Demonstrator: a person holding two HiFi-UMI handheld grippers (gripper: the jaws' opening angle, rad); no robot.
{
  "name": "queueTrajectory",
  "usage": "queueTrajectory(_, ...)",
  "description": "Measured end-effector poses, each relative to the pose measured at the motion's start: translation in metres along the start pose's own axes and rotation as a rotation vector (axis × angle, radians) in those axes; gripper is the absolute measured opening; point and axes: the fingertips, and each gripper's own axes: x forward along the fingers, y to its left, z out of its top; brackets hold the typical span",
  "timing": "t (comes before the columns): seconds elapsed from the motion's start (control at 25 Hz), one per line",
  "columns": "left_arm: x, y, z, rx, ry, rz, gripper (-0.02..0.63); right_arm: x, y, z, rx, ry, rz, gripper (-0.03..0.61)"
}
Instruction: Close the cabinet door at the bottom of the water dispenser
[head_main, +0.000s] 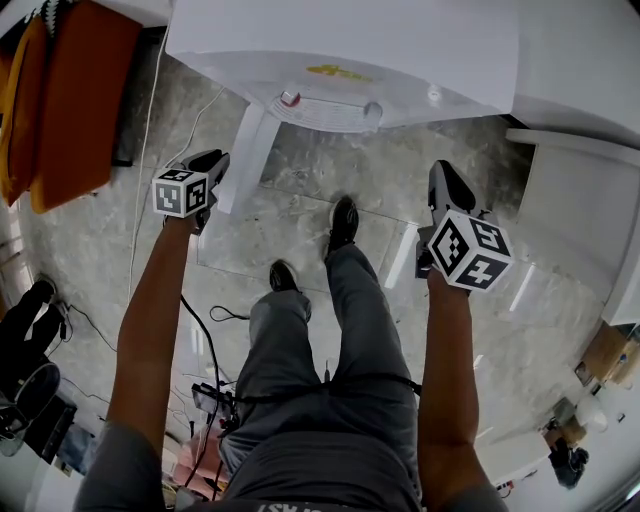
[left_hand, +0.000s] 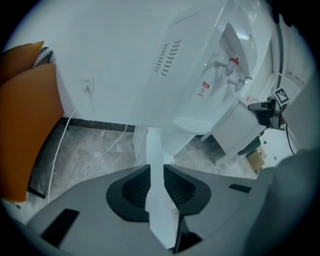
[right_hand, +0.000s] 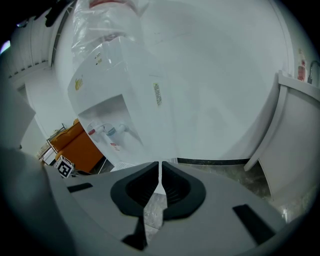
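Observation:
The white water dispenser (head_main: 340, 50) stands straight ahead; its taps show in the left gripper view (left_hand: 231, 65) and the right gripper view (right_hand: 107, 131). Its bottom cabinet door (head_main: 245, 160) stands swung out towards me, edge on. My left gripper (head_main: 212, 163) hangs just left of that door. In the left gripper view its jaws (left_hand: 156, 172) stand a little apart, and the door's white edge (left_hand: 154, 150) runs through the gap; I cannot tell if the pads touch it. My right gripper (head_main: 443, 180) is to the dispenser's right, shut on nothing (right_hand: 160, 167).
Orange seats (head_main: 70, 100) stand at the left by the wall. A white power cord (head_main: 150, 150) runs to a wall socket (left_hand: 88, 84). A white cabinet (head_main: 580, 200) is at the right. My feet (head_main: 343, 222) stand on the marble floor, with cables (head_main: 215, 400) behind.

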Motion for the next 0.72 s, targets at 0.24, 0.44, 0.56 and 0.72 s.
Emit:
queueTrajectory(0.24, 0.021, 0.007, -0.016, -0.022, 0.046, 0.016, 0.158, 0.005, -0.010, -0.008, 0.009, 0.002, -0.012, 0.031)
queueTrajectory(0.44, 0.034, 0.006, -0.026, -0.043, 0.066, 0.006, 0.167, 0.009, -0.018, -0.015, 0.020, 0.006, -0.018, 0.031)
queueTrajectory(0.56, 0.040, 0.002, -0.028, -0.047, 0.073, 0.004, 0.167, 0.010, -0.024, -0.018, 0.026, 0.005, -0.021, 0.031)
queueTrajectory(0.72, 0.041, 0.000, -0.029, -0.056, 0.077, 0.013, 0.162, 0.008, -0.031, -0.020, 0.037, 0.005, -0.025, 0.031)
